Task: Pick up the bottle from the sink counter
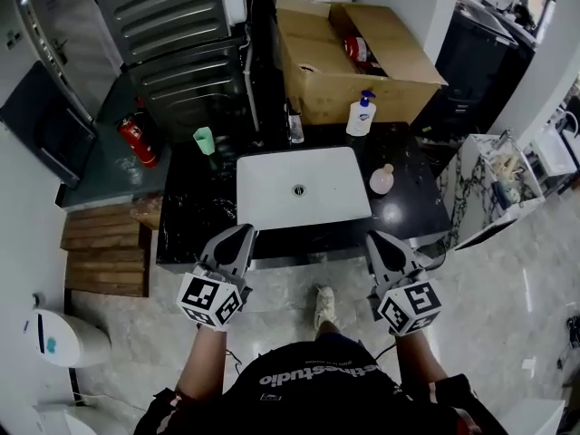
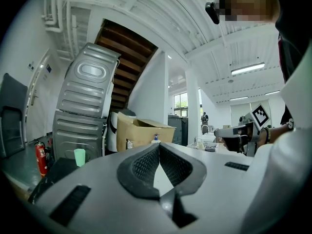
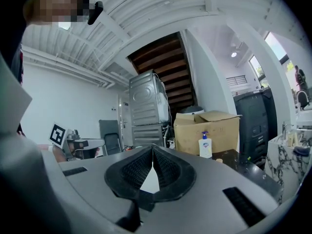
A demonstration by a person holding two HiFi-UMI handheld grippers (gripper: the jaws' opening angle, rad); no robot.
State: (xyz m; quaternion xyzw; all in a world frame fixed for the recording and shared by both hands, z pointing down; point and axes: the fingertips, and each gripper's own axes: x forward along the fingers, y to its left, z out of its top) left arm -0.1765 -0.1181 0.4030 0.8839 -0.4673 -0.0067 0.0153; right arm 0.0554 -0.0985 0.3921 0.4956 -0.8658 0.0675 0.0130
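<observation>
Starting the reach, we hold left claw (image 1: 237, 236) and right claw (image 1: 381, 241) shut and empty before the worktop (image 1: 195, 216) (nothing grasped yet); next, right must open toward the pump bottle (image 1: 361, 114) behind the sink (image 1: 263, 198).

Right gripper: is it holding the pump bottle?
No, the right gripper has its jaws shut on nothing, and the pump bottle stands on the black counter in front of the cardboard box.

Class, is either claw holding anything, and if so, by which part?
Nothing is held. The left claw and the right claw are both shut with nothing between them, and the bottle stands untouched on the counter.
</observation>
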